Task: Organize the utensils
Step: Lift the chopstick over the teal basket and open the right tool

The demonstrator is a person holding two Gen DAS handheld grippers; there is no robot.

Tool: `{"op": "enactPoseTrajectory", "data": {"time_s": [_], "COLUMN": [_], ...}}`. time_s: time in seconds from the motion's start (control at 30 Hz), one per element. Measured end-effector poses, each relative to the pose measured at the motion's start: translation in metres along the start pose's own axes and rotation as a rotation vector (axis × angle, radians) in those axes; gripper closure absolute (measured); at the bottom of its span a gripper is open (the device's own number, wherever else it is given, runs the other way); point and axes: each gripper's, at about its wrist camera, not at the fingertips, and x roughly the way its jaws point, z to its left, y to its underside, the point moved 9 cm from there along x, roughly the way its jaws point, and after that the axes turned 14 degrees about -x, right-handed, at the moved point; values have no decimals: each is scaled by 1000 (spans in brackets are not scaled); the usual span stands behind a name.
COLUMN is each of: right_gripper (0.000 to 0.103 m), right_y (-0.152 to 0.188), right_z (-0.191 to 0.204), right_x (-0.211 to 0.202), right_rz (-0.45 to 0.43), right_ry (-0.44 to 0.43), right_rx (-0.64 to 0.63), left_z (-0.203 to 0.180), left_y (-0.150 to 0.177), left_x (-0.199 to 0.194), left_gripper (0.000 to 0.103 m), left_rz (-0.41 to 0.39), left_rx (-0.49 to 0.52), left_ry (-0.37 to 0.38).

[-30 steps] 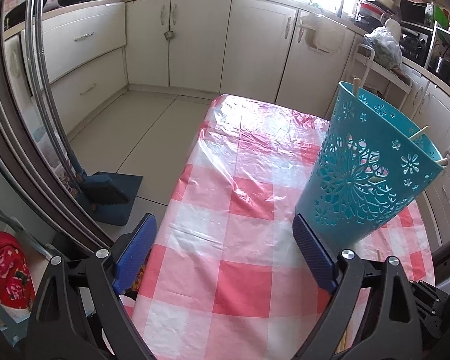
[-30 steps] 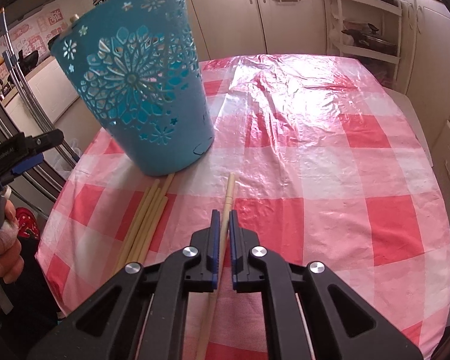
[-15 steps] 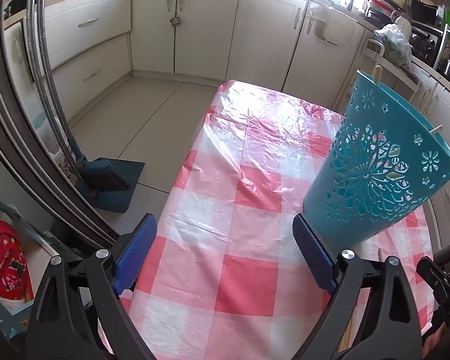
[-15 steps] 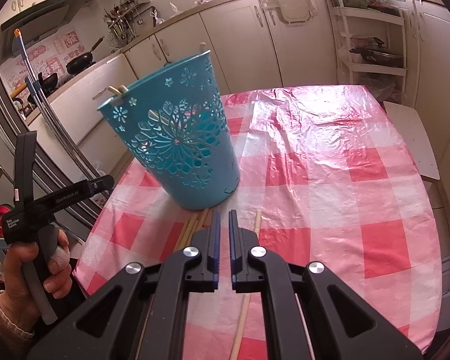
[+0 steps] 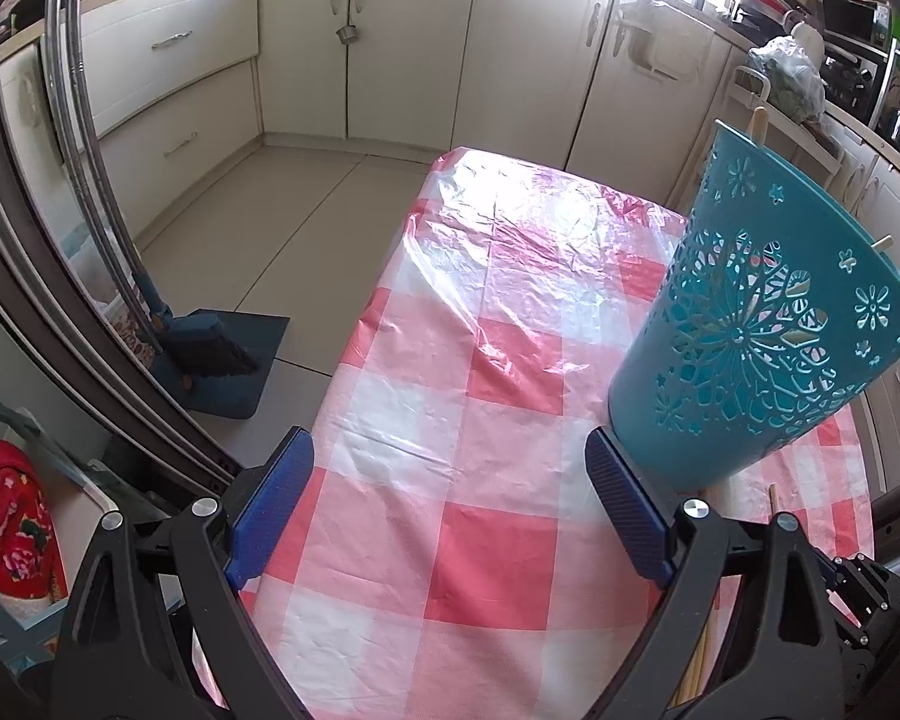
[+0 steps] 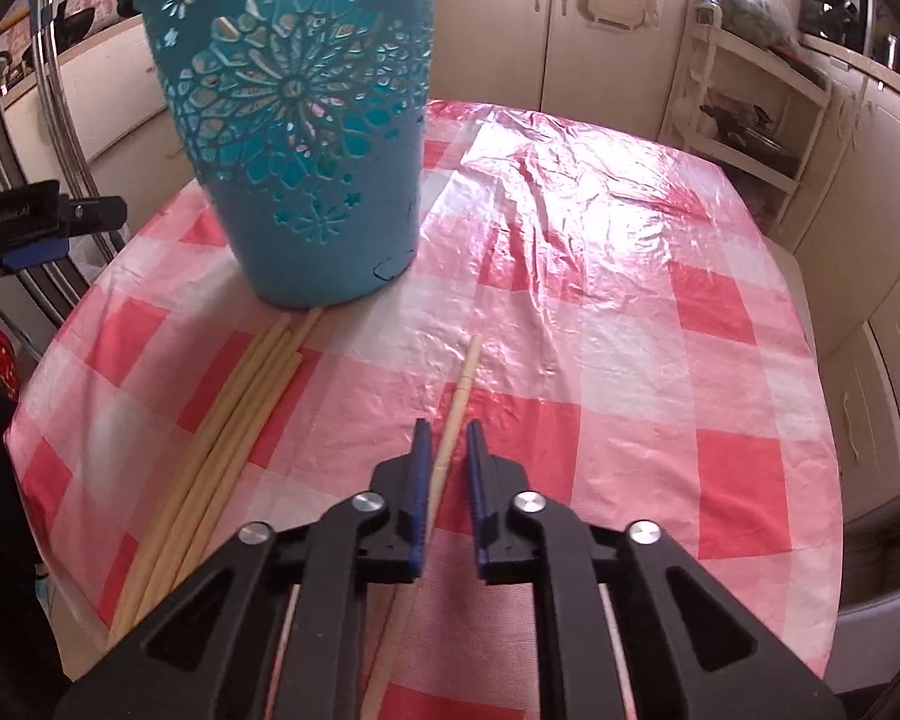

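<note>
Chopsticks are the trouble. The right gripper [image 6: 447, 462] has its jaws nearly pressed together astride a single chopstick [image 6: 461, 381] lying on the checked tablecloth [image 6: 630, 360]; whether the pads truly bite it, I cannot tell. If they only graze it, the thin stick may roll aside or pivot on lifting and drop. The loose bundle of chopsticks [image 6: 234, 414] lies just beside, its far ends against the teal holder [image 6: 306, 138]. The left gripper [image 5: 450, 516], spread wide and empty, hovers near that light holder [image 5: 756, 324]; a bump could tip it.
</note>
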Motion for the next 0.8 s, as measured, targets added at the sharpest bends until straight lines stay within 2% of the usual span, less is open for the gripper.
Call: {"op": "enactPoseTrajectory", "data": {"time_s": [0.13, 0.27, 0.4, 0.5, 0.6, 0.7, 0.8], "right_gripper": [97, 97, 97, 97, 97, 97, 97], "right_y": [-5, -36, -91, -144, -195, -237, -260], "right_z": [-2, -15, -26, -30, -32, -36, -39], "right_x": [-19, -66, -123, -158, -180, -186, -173], "right_rz": [-49, -205, -390, -514, -615, -700, -739], "right_ry": [-48, -207, -309, -337, -313, -225, -80], "right_rx": [44, 203, 258, 243, 212, 206, 203], "left_z": [1, 3, 3, 2, 2, 4, 6], "left_y": [0, 1, 2, 3, 4, 2, 0], "left_x": [0, 2, 2, 0, 0, 1, 2], "left_gripper": [15, 15, 15, 15, 15, 15, 15], "left_rz": [3, 9, 20, 17, 17, 22, 20], "left_rx": [-4, -14, -20, -14, -14, -28, -37], "left_ry": [0, 0, 7, 10, 7, 10, 14]}}
